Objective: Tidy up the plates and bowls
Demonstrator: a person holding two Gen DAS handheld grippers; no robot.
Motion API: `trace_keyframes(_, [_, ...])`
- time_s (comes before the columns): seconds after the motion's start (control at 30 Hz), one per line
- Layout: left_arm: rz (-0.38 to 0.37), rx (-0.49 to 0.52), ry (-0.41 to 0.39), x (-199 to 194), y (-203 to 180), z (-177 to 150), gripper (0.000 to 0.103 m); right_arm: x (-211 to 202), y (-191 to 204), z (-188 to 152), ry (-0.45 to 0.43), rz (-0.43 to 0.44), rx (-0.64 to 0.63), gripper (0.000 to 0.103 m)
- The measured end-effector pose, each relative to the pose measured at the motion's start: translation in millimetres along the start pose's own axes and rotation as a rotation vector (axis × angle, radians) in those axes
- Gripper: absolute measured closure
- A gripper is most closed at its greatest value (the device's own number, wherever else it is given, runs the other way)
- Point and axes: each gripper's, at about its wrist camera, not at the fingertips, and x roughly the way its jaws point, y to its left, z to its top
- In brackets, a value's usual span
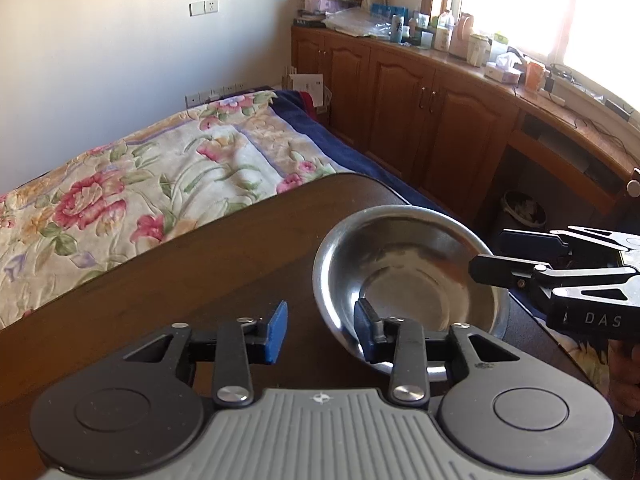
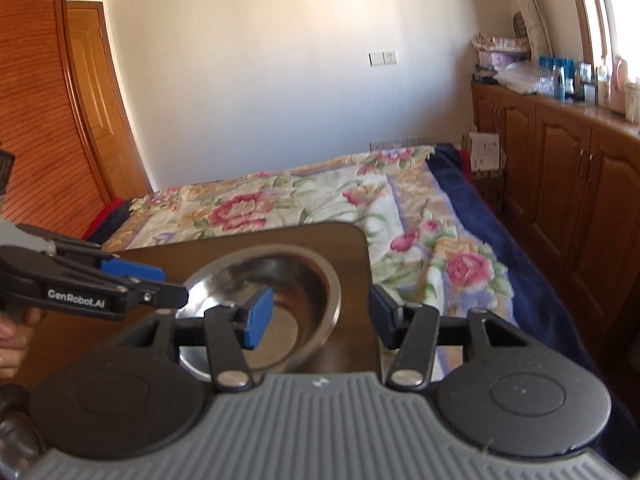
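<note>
On the dark brown wooden table (image 1: 248,248), close to its far rounded corner, sits a steel bowl (image 1: 404,276), upright and empty. The left gripper (image 1: 322,330) straddles the bowl's near rim with its jaws apart: one blue pad (image 1: 365,326) is inside the bowl, the other (image 1: 277,330) outside over the tabletop, and neither presses on the metal. From the other side the right gripper (image 2: 320,314) also stands parted, one blue pad (image 2: 258,316) over the bowl's inside, the other (image 2: 380,316) outside its wall; it grips nothing. A hand (image 2: 14,340) shows at the edge of the right wrist view.

Beyond the table lies a bed under a floral quilt (image 1: 160,176) with a dark blue blanket (image 2: 516,240) along its edge. Wooden cabinets (image 1: 404,108) run along the window side, their top crowded with bottles and boxes (image 1: 440,32). Behind the bed stands a pale wall (image 2: 260,60) with switches, and a wooden door (image 2: 92,92) is at the left.
</note>
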Motion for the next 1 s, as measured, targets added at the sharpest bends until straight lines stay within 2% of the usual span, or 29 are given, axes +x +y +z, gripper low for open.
trace_keyframes(0.1, [-0.011,-0.005,0.017,5,-1,-2,0.069,2,-1,-2,0.018,0.019,0.02,0.05])
trace_keyframes(0.17, [-0.02,-0.006,0.024,7,-2,-2,0.077,3,-2,-5,0.032,0.042,0.042,0.054])
trace_keyframes(0.2, [-0.03,-0.01,0.028,8,-3,-2,0.081,4,-4,-6,0.04,0.053,0.053,0.06])
trace_keyframes(0.23, [-0.033,-0.015,0.028,8,-3,-2,0.081,6,-4,-7,0.047,0.063,0.062,0.07])
trace_keyframes(0.3, [-0.025,-0.018,0.026,6,-4,-2,0.082,7,-4,-9,0.06,0.078,0.075,0.082])
trace_keyframes(0.53, [-0.019,-0.026,0.0,-13,-3,-1,0.083,0,2,-5,0.045,0.084,0.075,0.088])
trace_keyframes(1.0, [0.003,-0.013,-0.084,-78,-5,-4,0.083,-33,27,18,-0.024,0.113,0.033,0.088])
